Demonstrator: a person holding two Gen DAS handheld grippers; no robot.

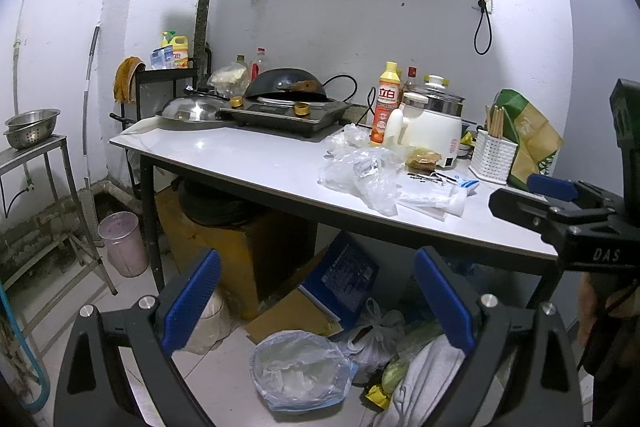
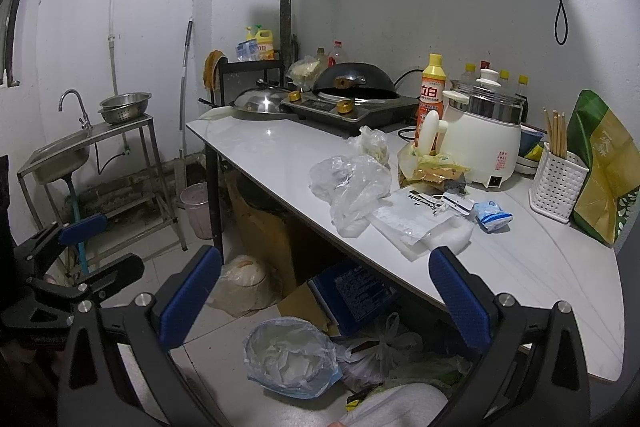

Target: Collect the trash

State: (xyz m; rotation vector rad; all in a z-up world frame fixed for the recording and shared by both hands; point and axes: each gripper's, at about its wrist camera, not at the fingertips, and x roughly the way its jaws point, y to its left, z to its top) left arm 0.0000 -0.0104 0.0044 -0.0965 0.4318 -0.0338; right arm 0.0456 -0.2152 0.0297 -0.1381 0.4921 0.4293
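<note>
White table (image 2: 256,147), yellow-orange bottle (image 2: 431,87)

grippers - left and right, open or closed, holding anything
Left gripper: open, jaws wide apart, holding nothing, in the air before the table.
Right gripper: open, jaws wide apart, holding nothing.

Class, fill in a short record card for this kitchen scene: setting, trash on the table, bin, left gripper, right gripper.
setting: white table with stove and cooker
trash on table: clear bags, white pouch, blue packet
bin: bag-lined bin on the floor beside the table
left gripper: open, empty
right gripper: open, empty
</note>
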